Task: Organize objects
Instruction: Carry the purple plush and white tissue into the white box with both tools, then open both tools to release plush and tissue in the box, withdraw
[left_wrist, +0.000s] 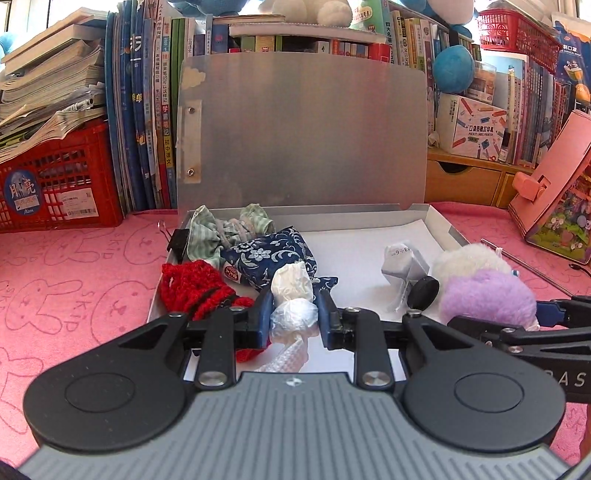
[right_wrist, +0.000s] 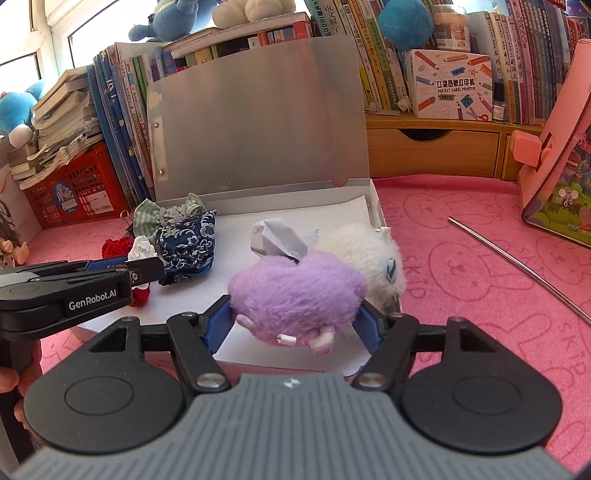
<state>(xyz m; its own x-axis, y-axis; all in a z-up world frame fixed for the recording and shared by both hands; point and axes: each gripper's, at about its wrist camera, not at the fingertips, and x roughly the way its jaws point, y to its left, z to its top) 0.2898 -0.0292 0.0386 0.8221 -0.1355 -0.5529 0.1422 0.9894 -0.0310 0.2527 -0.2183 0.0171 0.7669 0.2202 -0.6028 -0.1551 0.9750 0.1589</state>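
An open silver box (left_wrist: 439, 221) (right_wrist: 375, 195) with its lid up stands on the pink mat. Inside lie a green striped cloth (left_wrist: 221, 229), a blue floral pouch (left_wrist: 273, 254) (right_wrist: 188, 243), a red knitted piece (left_wrist: 195, 288), a crumpled paper (left_wrist: 402, 262) (right_wrist: 273, 236) and a black disc (left_wrist: 423, 291). My left gripper (left_wrist: 293, 317) is shut on a white plastic-wrapped bundle (left_wrist: 291, 295) over the box's front left. My right gripper (right_wrist: 295, 321) is shut on a purple and white plush toy (right_wrist: 295, 288), which also shows in the left wrist view (left_wrist: 484, 288), over the box's front right.
A red crate (left_wrist: 62, 177) with stacked papers and upright books (left_wrist: 147, 110) stand behind on the left. A wooden drawer shelf (right_wrist: 432, 147) and a pink box (right_wrist: 554, 155) are on the right. A metal straw (right_wrist: 517, 262) lies on the mat right of the box.
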